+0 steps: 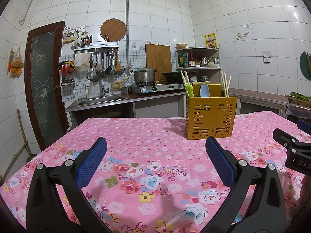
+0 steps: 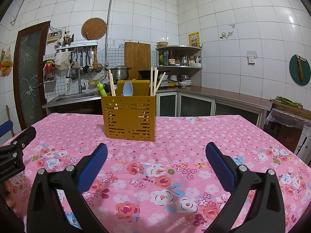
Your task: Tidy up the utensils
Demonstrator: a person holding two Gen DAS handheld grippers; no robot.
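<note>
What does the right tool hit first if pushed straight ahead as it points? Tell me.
Likely the pink floral tablecloth first, since the right tool looks angled slightly down. Kept level, it would meet the yellow utensil caddy, slightly left of its line. Depth is unclear.

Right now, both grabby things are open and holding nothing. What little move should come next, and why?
Probably ease the right hand-held gripper forward toward the yellow holder. It sits almost straight ahead in the right wrist view, while for the left hand-held gripper it is off to the right. The chopsticks, blue spoon and green utensil stand inside it; no loose utensils show on the tablecloth.
</note>
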